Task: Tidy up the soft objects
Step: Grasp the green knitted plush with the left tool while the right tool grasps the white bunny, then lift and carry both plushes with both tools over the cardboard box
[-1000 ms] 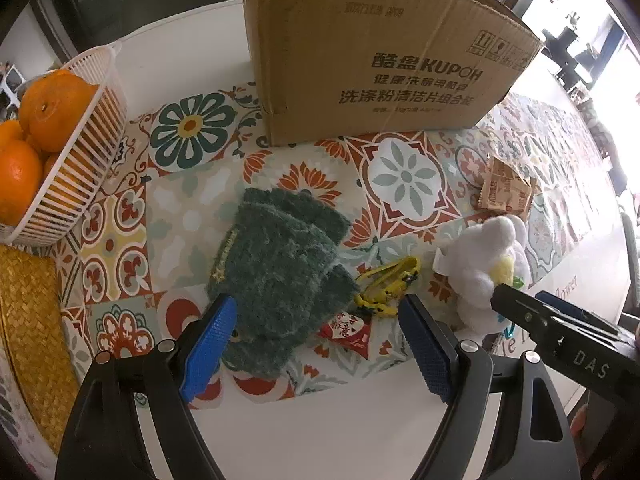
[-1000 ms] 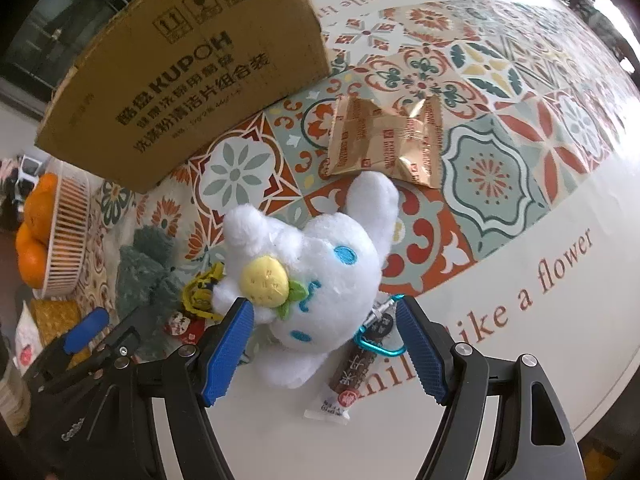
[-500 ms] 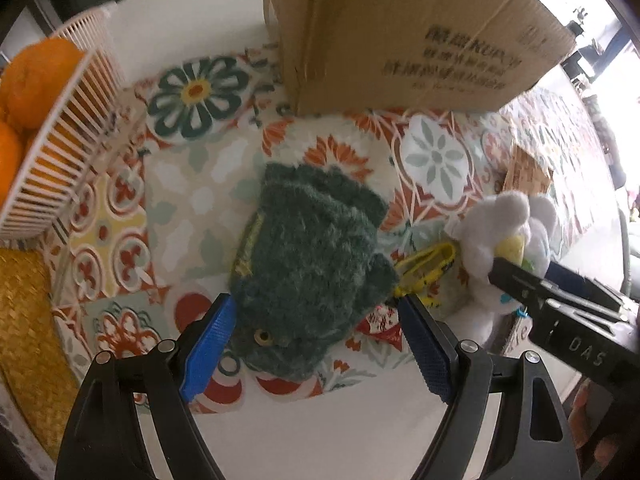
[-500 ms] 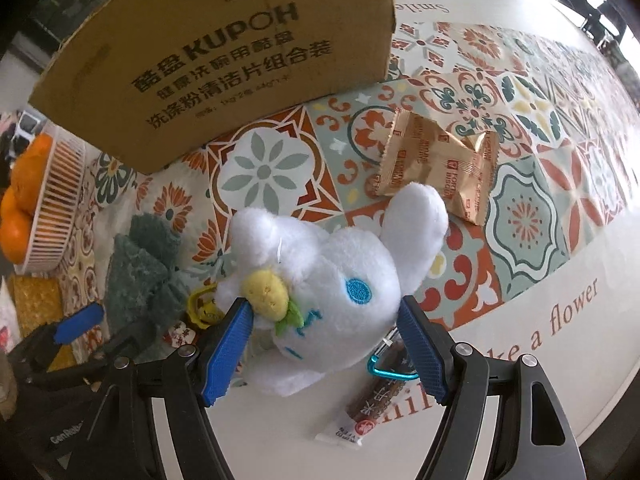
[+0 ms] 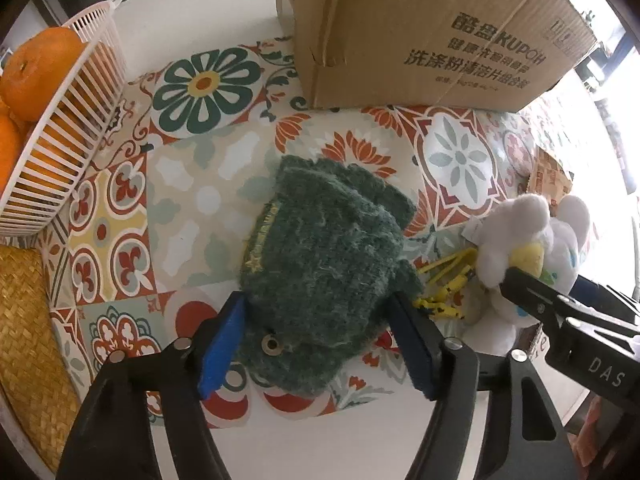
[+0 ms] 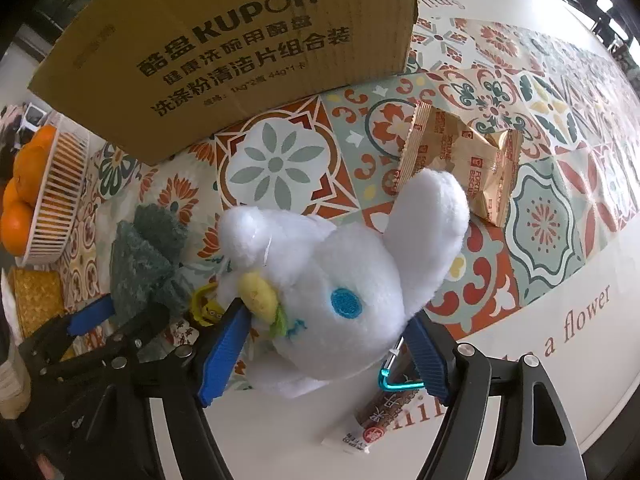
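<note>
A: Left gripper [image 5: 320,328] points steeply down, jaws just closing, pads pressing the green knitted glove [image 5: 324,264] on the patterned mat [image 5: 192,200].

B: Right gripper [image 6: 324,344] straddles the white plush [image 6: 340,280]; grip unclear. Cardboard box [image 6: 240,44] stands behind.

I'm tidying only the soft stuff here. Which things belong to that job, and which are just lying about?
Job: green knit, between the left tongs; white plush, between the right tongs; box, probably.

Lying about: oranges in basket, biscuit packet, yellow clip, snack stick, carabiner.

A white table [image 6: 520,420] under a patterned tile-print cloth [image 5: 192,184], bright daylight at right
</note>
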The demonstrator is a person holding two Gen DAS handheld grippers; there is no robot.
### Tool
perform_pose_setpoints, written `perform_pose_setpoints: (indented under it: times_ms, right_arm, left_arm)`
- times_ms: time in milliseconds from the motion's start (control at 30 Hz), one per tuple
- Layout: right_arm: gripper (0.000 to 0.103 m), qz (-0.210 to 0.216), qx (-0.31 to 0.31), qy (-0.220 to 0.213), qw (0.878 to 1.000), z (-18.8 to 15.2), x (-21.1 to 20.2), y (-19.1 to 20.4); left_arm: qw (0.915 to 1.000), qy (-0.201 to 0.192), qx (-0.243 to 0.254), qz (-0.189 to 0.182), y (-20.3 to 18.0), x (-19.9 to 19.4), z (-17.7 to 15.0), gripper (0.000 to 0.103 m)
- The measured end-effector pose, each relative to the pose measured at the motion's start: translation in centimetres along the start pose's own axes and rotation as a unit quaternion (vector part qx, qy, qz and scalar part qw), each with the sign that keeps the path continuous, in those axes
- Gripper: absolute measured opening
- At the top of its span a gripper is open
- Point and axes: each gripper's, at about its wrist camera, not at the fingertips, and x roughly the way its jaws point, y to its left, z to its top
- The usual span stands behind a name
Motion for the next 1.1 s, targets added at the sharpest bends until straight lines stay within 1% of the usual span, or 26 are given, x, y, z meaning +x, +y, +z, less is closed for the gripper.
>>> perform_pose_setpoints:
  times_ms: [33, 100, 133, 167, 200, 267, 333, 400, 533, 633, 867, 1100]
  right_arm:
    - [0.075, -0.001, -0.002, -0.002, 1.000, -0.1, -0.1, -0.1]
    - [0.074, -0.005, -0.005, -0.006, 1.000, -0.2, -0.3, 0.0]
    - [0.074, -0.007, -0.007, -0.008, 1.000, -0.2, -0.4, 0.0]
    - [0.073, -0.008, -0.009, -0.010, 1.000, -0.3, -0.4, 0.1]
    - [0.072, -0.009, -0.010, -0.012, 1.000, -0.4, -0.5, 0.2]
    - [0.071, -0.010, -0.011, -0.017, 1.000, -0.5, -0.7, 0.3]
    - [0.070, -0.009, -0.011, -0.020, 1.000, -0.6, -1.0, 0.3]
    - [0.070, -0.004, -0.010, -0.022, 1.000, -0.8, -1.2, 0.1]
    - [0.069, -0.004, -0.014, -0.031, 0.999, -1.2, -1.9, -0.3]
    - [0.069, -0.001, -0.015, -0.038, 0.999, -1.7, -2.6, -0.6]
    - [0.069, 0.003, -0.022, -0.064, 0.998, -2.3, -4.5, -0.8]
    - [0.069, 0.023, -0.036, -0.098, 0.994, -2.8, -7.3, -0.7]
  left_arm:
    - [1.0000, -0.002, 0.000, 0.000, 0.1, 0.0, 0.1, 0.061]
    - [0.9999, -0.009, -0.001, 0.005, 0.2, -0.1, 0.2, 0.059]
    - [0.9999, -0.012, -0.002, 0.005, 0.3, -0.1, 0.2, 0.054]
    - [0.9999, -0.015, -0.002, 0.004, 0.4, -0.1, 0.2, 0.042]
    - [0.9998, -0.018, -0.002, 0.004, 0.5, -0.2, 0.1, 0.036]
    - [0.9997, -0.022, -0.007, -0.004, 0.8, -0.3, -0.1, 0.025]
    - [0.9996, -0.022, -0.016, -0.013, 1.0, -0.5, -0.4, 0.018]
    - [0.9992, -0.026, -0.017, -0.024, 1.1, -0.7, -0.6, 0.017]
    - [0.9991, -0.038, -0.009, -0.015, 0.7, -1.1, -1.2, 0.016]
    - [0.9986, -0.048, -0.012, -0.017, -0.1, -1.8, -1.8, 0.016]
    - [0.9958, -0.089, -0.017, -0.015, -0.2, -4.7, -2.5, 0.016]
    - [0.9910, -0.131, -0.021, -0.018, -1.1, -8.0, -3.4, 0.016]
